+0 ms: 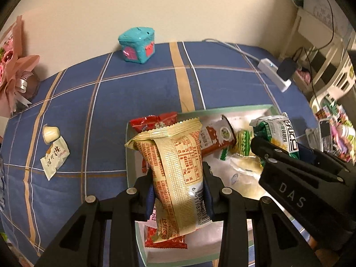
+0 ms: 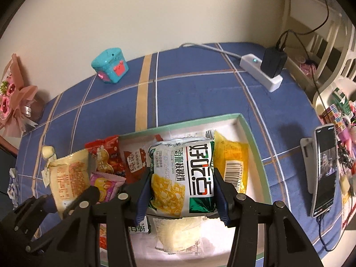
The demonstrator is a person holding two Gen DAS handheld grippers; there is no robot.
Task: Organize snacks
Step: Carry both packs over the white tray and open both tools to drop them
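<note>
Fingers (image 2: pixel 219 191) pinch green packet (image 2: pixel 184 178), phone (image 2: pixel 326 169) right-view only

A cream-and-red snack packet (image 1: pixel 178 173) stands nearly upright, barcode toward the camera, pinched at its sides above the left end of a shallow box with a pale green rim (image 2: pixel 255 146). A white-and-green packet (image 2: pixel 184 175) picturing yellow chunks is clamped likewise over the box's middle. Inside the box lie red packets (image 2: pixel 106 155), a yellow packet (image 2: pixel 233 162) at the right, a pink one (image 2: pixel 106 184) and a pale translucent one (image 2: pixel 178 233) at the near side. Two small wrapped sweets (image 1: pixel 53 146) lie on the blue checked cloth, left of the box.
</note>
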